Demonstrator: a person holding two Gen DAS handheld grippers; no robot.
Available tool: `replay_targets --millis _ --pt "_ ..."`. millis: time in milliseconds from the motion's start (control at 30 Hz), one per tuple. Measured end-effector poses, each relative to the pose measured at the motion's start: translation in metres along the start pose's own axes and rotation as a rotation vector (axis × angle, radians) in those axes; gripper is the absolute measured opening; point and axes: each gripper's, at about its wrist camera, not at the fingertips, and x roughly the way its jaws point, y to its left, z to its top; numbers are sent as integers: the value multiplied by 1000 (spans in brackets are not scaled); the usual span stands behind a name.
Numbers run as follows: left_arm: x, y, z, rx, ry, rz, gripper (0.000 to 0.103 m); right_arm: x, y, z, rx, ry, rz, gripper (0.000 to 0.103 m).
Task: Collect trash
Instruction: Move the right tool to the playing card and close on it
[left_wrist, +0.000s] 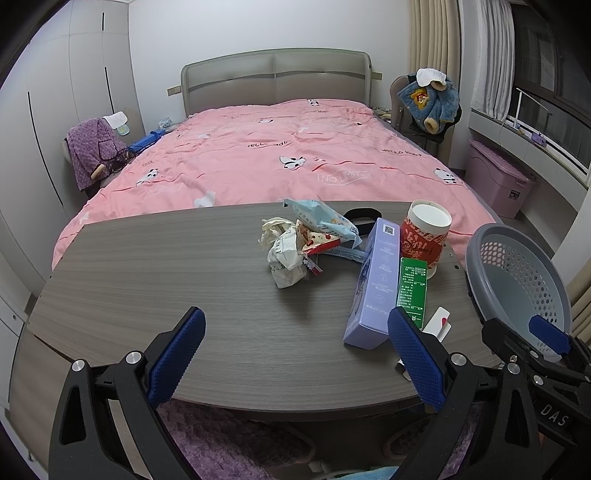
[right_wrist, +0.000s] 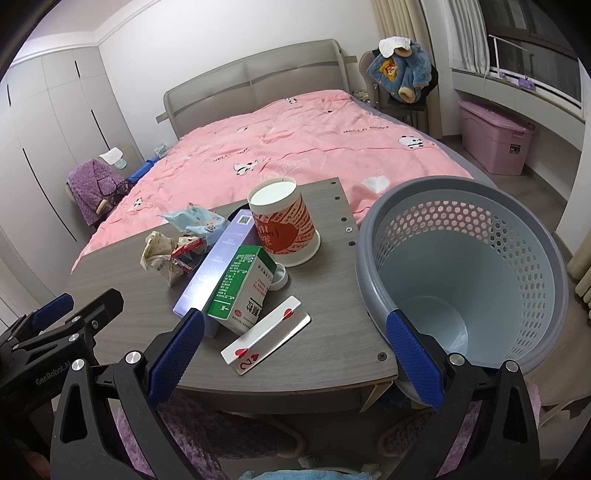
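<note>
Collection not yet begun: both grippers (left_wrist: 297, 354) (right_wrist: 295, 349) released (nothing held); next move calls for grasping the green box (right_wrist: 242, 286) beside the basket (right_wrist: 461, 266).

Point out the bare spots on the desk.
The grey wood-grain desk is bare across its left half, from the crumpled white paper wrapper to the left edge. The right side is crowded: lavender carton, green box, red paper cup, playing card.
</note>
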Motion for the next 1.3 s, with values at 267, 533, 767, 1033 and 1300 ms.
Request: replay_targets --millis 267,533,767,1033,1300 --pt "8 10 -5 -3 6 39 95 17 9 -10 -41 66 11 97" --pt "22 28 -7 -35 25 53 95 43 13 -18 -74 153 41 97" --pt "29 29 -8 -49 43 31 95 60 14 -24 -163 204 98 97" --pt "34 32 -6 -85 52 56 95 75 12 -19 -275 244 169 97" --pt "38 27 -2 -86 55 68 95 89 21 -13 -430 261 217 97"
